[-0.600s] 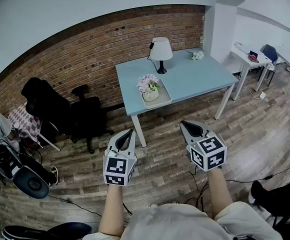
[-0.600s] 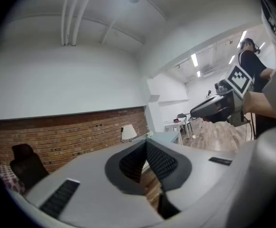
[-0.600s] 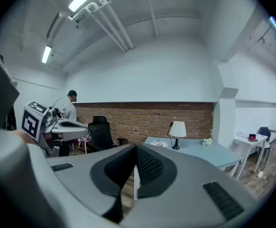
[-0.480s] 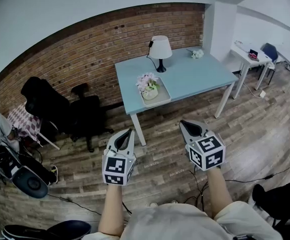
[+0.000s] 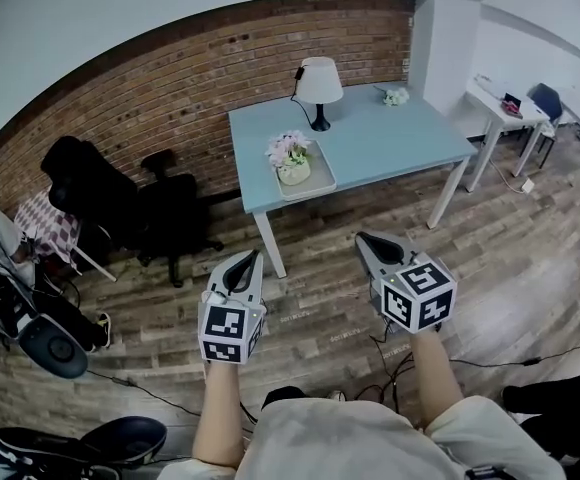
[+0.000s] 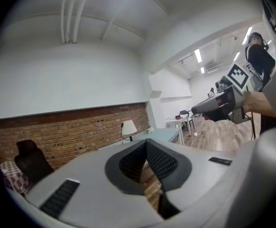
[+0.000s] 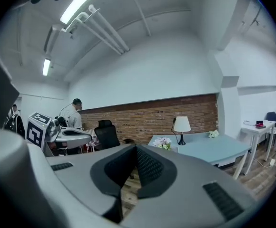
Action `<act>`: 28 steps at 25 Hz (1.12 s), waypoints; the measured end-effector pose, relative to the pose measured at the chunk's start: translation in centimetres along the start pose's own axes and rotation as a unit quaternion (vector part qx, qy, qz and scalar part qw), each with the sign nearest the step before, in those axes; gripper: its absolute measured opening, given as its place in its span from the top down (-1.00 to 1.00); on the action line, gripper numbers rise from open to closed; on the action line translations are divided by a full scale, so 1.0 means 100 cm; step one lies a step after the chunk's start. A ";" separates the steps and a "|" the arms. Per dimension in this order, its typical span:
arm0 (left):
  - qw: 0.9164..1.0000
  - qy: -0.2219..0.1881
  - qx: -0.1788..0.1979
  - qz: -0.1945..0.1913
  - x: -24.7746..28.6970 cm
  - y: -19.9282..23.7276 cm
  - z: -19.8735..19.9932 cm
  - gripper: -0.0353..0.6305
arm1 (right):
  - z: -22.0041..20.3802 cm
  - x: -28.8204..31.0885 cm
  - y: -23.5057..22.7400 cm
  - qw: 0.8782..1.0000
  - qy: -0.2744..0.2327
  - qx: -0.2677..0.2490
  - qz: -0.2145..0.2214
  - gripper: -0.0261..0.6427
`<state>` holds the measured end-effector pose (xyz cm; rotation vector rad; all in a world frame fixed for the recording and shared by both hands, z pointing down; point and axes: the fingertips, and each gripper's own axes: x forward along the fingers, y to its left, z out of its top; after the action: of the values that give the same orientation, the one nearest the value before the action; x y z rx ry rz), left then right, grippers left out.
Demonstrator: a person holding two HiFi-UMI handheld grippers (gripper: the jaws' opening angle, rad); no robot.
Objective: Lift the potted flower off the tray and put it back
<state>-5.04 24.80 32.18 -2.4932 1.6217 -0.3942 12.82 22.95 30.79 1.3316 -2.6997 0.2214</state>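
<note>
My left tool (image 5: 254, 258) and right tool (image 5: 364, 239) are both shut, with nothing in them. Far ahead, the potted flower (image 5: 289, 155) sits in its tray (image 5: 320, 181) on the blue counter (image 5: 390, 143). The head view shows the pot. The right gripper view shows only blooms.

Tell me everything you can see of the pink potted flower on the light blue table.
The pink potted flower has pale pink and whitish blooms with a few green leaves, in a small rounded cream pot. It stands upright in a shallow pale rectangular tray, toward its left side in the head view, near the left edge of the light blue table. Only the tray touches it.
</note>
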 end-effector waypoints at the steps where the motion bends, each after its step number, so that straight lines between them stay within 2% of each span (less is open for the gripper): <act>1: 1.000 0.001 -0.002 0.001 0.001 -0.003 -0.001 0.81 | -0.001 -0.002 -0.001 1.000 -0.002 0.001 0.005 0.87; 11: 1.000 0.006 -0.013 0.006 0.030 0.000 -0.009 0.81 | 0.003 0.013 -0.007 0.998 -0.030 -0.007 0.057 0.87; 15: 1.000 0.004 -0.015 0.003 0.054 0.010 -0.012 0.81 | 0.004 0.036 -0.021 0.998 -0.025 -0.012 0.057 0.87; 19: 1.000 0.005 -0.018 0.003 0.086 0.030 -0.019 0.81 | 0.009 0.067 -0.032 0.997 -0.029 -0.009 0.078 0.87; 28: 1.000 0.001 -0.015 -0.001 0.171 0.094 -0.022 0.81 | 0.034 0.156 -0.070 0.996 -0.042 -0.005 0.078 0.87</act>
<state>-7.36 5.39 34.29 -2.5165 1.6373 -0.3754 8.76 5.99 30.66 1.1517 -2.8734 0.1704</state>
